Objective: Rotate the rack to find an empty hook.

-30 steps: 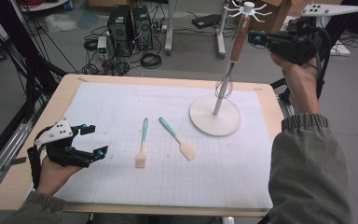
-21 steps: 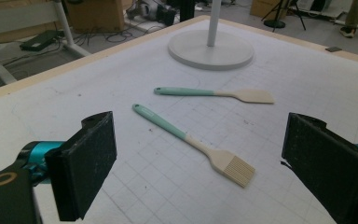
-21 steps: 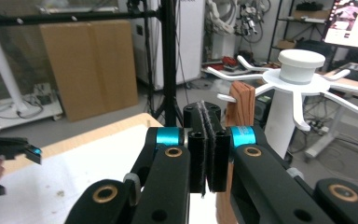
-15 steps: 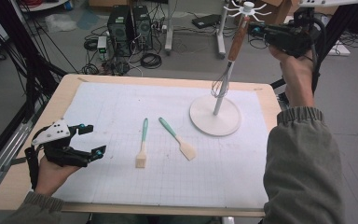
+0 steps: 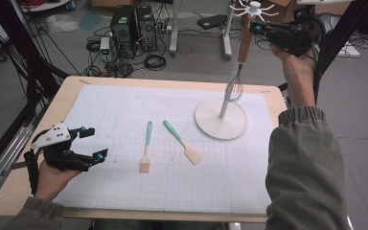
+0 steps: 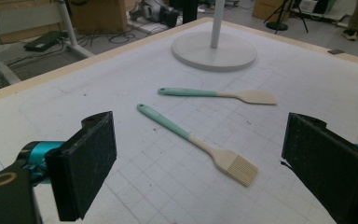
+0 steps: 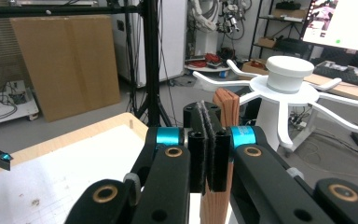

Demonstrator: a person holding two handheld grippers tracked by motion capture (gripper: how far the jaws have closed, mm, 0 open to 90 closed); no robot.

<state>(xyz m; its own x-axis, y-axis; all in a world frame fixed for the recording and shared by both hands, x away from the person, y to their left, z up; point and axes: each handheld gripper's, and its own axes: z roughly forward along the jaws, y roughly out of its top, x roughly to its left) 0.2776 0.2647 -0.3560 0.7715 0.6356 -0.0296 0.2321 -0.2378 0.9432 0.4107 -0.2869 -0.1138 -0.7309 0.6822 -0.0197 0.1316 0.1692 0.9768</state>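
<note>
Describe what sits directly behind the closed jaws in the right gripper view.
A wooden handle stands upright just behind the pads, its top edge rising above them. Behind that is the white rack top with its spokes. The pads cover the handle's middle, so any contact there is hidden.

Lab room, grey floor, cluttered with cables and gear.
Light wood worktop (image 5: 72, 88) with a white gridded mat (image 5: 124, 115) on top. Behind it two black PC towers (image 5: 130, 24) on the grey floor (image 5: 196, 62), loose cable coils (image 5: 154, 61) beside them. Black frame poles (image 5: 14, 52) along the left edge. Brown cardboard sheet (image 7: 60, 60) leaning behind a black stand (image 7: 151, 56), lit monitor (image 7: 342, 23) at far right, shelves further back.
</note>
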